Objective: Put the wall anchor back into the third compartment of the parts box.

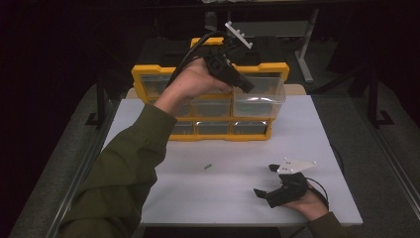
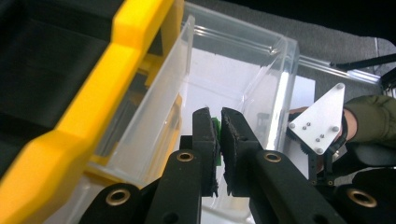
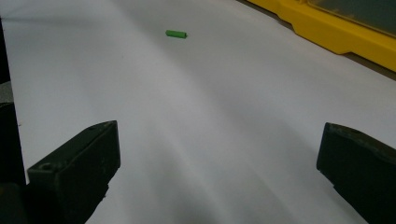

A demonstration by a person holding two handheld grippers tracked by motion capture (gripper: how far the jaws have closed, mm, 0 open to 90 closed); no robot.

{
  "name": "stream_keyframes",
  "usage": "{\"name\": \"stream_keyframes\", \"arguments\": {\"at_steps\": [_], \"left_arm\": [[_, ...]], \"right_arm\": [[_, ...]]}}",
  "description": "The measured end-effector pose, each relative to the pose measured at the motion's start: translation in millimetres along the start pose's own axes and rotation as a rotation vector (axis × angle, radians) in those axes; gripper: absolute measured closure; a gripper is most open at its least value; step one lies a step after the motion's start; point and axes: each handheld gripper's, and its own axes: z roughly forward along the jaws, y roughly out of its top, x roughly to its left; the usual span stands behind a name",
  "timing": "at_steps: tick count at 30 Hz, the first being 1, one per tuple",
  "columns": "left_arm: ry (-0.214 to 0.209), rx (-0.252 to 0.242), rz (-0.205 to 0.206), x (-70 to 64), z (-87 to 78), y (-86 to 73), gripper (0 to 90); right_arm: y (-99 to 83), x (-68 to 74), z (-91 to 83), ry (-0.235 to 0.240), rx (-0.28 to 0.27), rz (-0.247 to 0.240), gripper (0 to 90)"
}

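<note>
Green small part [image 2: 216, 125] pinched between closed jaws of left gripper [image 1: 246, 85], just above pulled-out clear drawer [image 1: 257, 99] of yellow organizer [image 1: 148, 73]; not dropped yet. Second green piece [image 1: 208, 167] lying on white desk [image 1: 317, 129], probably next. Right gripper [image 1: 265, 181] resting near, jaws wide open, empty.
</note>
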Motion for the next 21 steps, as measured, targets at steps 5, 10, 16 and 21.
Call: {"name": "stream_keyframes", "arguments": {"at_steps": [5,10,16,21], "left_arm": [[0.005,0.018,0.005,0.8,7.7,0.3,84.3],[0.011,0.000,-0.001,1.4,5.4,0.8,75.6],[0.015,-0.035,-0.014,3.1,-11.8,-3.4,89.4],[0.006,-0.056,-0.025,3.2,-31.5,-11.6,90.0]], "right_arm": [[-0.1,0.3,-0.9,0.000,-0.004,-0.001,0.0],[0.0,-0.5,-1.1,0.000,-0.005,-0.002,0.0],[-0.2,-0.8,-0.9,-0.001,-0.003,0.001,0.0],[-0.1,-0.8,-0.4,-0.003,-0.002,0.004,0.0]]}}
